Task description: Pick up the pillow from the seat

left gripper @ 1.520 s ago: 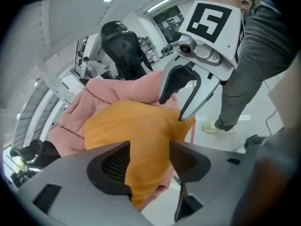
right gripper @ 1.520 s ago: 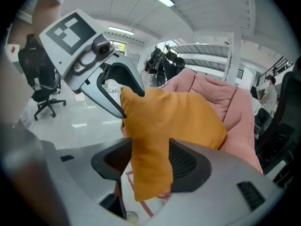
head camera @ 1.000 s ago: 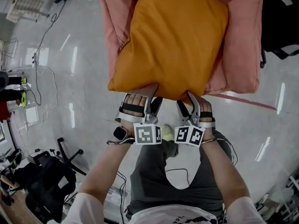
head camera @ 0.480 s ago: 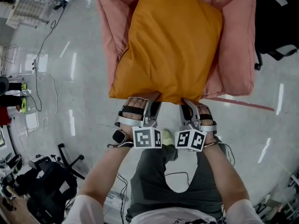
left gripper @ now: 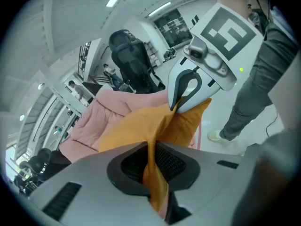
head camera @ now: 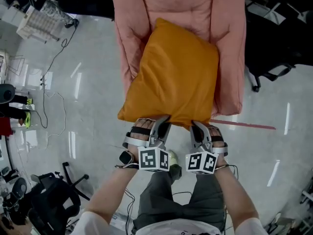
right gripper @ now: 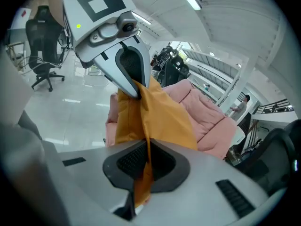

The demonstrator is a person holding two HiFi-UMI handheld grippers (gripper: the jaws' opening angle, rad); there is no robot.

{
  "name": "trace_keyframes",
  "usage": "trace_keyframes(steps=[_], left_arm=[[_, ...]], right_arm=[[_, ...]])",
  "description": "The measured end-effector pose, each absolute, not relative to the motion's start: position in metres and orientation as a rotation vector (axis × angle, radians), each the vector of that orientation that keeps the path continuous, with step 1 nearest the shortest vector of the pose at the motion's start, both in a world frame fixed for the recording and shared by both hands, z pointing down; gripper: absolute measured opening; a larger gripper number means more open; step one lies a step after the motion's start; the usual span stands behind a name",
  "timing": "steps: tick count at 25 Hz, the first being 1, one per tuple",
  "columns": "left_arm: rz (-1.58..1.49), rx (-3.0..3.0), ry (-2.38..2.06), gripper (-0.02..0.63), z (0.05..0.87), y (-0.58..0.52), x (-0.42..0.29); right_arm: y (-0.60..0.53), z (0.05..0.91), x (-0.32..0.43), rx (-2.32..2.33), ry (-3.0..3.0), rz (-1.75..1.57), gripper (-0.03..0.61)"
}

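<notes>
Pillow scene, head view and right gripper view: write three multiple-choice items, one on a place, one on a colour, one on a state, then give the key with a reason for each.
1. Where does the pillow lie?
A. On the pink seat
B. Flat on the floor
C. On a black office chair

2. What colour is the pillow?
A. Blue
B. Orange
C. White

3. How does the right gripper stand?
A. Open, clear of the pillow
B. Shut on a cable
C. Shut on the pillow's near edge

Key:
1 A: the head view shows the pillow lying against the pink seat.
2 B: its cover is orange in every view.
3 C: the right gripper view shows orange fabric pinched between the jaws.
</notes>
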State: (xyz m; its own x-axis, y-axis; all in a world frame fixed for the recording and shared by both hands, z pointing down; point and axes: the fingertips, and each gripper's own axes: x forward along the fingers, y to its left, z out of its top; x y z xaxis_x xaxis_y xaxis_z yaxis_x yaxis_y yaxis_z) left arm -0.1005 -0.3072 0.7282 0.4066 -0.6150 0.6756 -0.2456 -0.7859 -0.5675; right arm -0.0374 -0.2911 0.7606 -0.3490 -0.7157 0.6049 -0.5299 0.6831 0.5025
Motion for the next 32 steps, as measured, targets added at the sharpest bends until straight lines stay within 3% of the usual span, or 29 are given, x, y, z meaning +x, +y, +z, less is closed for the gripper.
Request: trace_keyframes(steps=[9,32], left_arm=[[-1.258,-2.33,0.778,0.035,0.597,-0.317,-0.085],[-1.276,-2.512,0.751,0.023,0.381,-0.332,-0.077]], right_arm=[[-0.31,0.616,-0.017,1.017,-2.042,-0.29,0.021],[-0.329,0.397,-0.009,0.74,-2.073,-0.313,0.02]])
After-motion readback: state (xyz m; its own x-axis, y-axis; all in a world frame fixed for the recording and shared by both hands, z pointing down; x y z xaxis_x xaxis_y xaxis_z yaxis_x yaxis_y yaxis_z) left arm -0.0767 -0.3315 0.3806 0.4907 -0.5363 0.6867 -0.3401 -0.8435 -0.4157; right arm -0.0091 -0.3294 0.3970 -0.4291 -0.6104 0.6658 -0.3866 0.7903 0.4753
